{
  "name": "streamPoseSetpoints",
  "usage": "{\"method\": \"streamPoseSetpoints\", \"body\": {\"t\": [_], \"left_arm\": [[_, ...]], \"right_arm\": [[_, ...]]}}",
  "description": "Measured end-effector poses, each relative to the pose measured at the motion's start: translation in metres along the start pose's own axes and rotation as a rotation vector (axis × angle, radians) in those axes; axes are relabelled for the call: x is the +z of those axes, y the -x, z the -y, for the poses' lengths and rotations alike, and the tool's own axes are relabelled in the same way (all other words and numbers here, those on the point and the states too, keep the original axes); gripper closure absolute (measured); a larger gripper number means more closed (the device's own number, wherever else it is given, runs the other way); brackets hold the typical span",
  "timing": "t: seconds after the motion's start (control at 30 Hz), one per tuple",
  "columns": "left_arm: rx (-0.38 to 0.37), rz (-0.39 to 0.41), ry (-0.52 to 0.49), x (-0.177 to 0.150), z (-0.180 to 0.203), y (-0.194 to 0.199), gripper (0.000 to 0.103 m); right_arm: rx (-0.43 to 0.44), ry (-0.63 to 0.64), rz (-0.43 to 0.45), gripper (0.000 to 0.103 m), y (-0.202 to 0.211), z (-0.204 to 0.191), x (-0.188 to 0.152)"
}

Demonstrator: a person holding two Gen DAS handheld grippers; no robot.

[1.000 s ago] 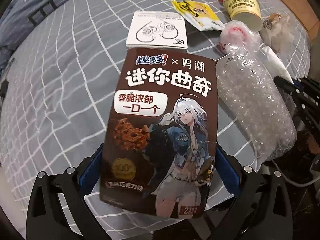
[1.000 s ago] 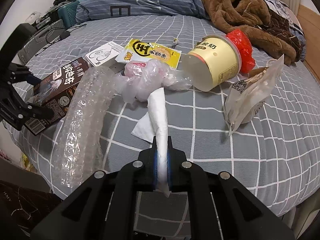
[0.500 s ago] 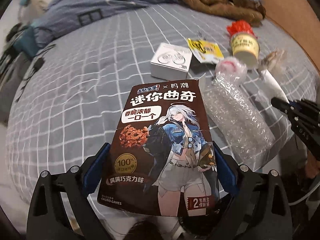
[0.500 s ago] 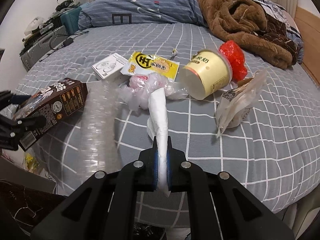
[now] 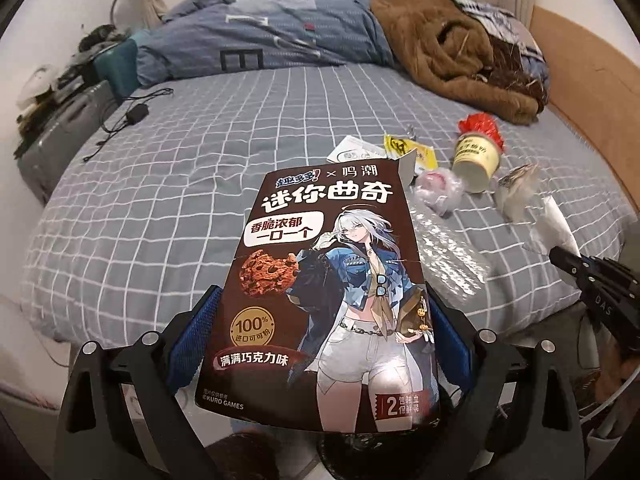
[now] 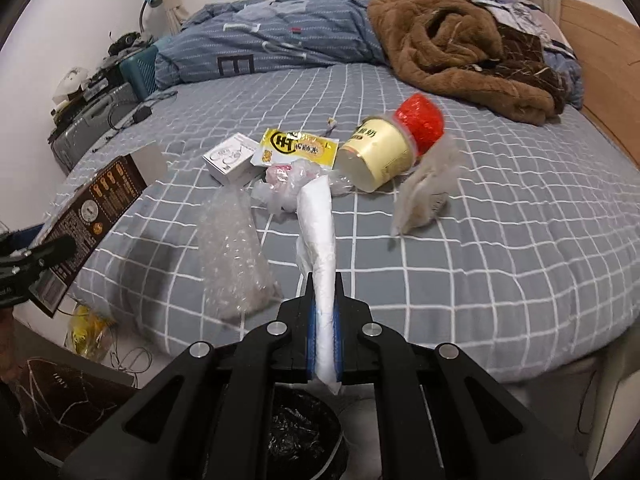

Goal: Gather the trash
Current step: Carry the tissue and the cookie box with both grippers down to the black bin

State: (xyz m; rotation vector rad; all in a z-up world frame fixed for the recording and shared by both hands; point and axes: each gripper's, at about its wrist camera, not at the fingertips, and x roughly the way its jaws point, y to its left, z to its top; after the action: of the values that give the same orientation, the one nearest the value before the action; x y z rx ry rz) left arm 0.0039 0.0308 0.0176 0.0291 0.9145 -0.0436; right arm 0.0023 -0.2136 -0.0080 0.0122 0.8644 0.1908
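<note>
My left gripper [image 5: 320, 312] is shut on a brown cookie box [image 5: 332, 292] and holds it in the air off the bed's near edge; the box also shows in the right wrist view [image 6: 86, 220]. My right gripper [image 6: 324, 292] is shut on a rolled white tissue [image 6: 320, 232], lifted clear of the bed; the tissue also shows in the left wrist view [image 5: 554, 222]. On the bed lie bubble wrap [image 6: 234, 248], a yellow snack packet [image 6: 298, 146], a cream yogurt tub [image 6: 380, 152], a clear plastic bag [image 6: 426, 188] and a crumpled pink-and-clear wrapper [image 6: 286, 180].
A bin with a black liner [image 6: 300, 432] stands on the floor under my right gripper. A small white box [image 6: 230, 158] lies by the yellow packet. A brown fleece [image 6: 460, 44] and a blue duvet [image 6: 272, 40] lie at the bed's far end. A suitcase [image 5: 56, 136] stands left.
Both grippers have pulled back and up from the bed with their loads. The cookie box and the tissue now hang beyond the bed's near edge, and the bin shows below.
</note>
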Motion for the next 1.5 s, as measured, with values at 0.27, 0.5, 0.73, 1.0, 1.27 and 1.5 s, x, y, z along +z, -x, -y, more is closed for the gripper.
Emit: {"method": "streamPoseSetpoints", "body": {"t": [0.27, 0.5, 0.73, 1.0, 1.27, 1.5], "left_arm": [[-0.029, 0.049, 0.011, -0.027, 0.017, 0.035, 0.011], [-0.062, 0.07, 0.037, -0.051, 0.028, 0.064, 0.011], [-0.083, 0.074, 0.05, -0.078, 0.036, 0.088, 0.011], [-0.094, 0.031, 0.064, -0.104, 0.044, 0.097, 0.011], [-0.099, -0.008, 0.063, -0.131, 0.048, 0.098, 0.011], [-0.097, -0.04, 0.058, -0.149, 0.051, 0.085, 0.011]], "right_arm": [[-0.02, 0.009, 0.035, 0.097, 0.054, -0.003, -0.027], [-0.03, 0.019, 0.042, 0.097, 0.086, -0.01, -0.049], [-0.029, 0.031, 0.036, 0.097, 0.109, -0.016, -0.072], [-0.032, 0.025, 0.01, 0.097, 0.12, -0.016, -0.096], [-0.028, 0.062, -0.003, 0.097, 0.127, -0.028, -0.114], [-0.021, 0.077, -0.049, 0.097, 0.113, -0.034, -0.133]]}}
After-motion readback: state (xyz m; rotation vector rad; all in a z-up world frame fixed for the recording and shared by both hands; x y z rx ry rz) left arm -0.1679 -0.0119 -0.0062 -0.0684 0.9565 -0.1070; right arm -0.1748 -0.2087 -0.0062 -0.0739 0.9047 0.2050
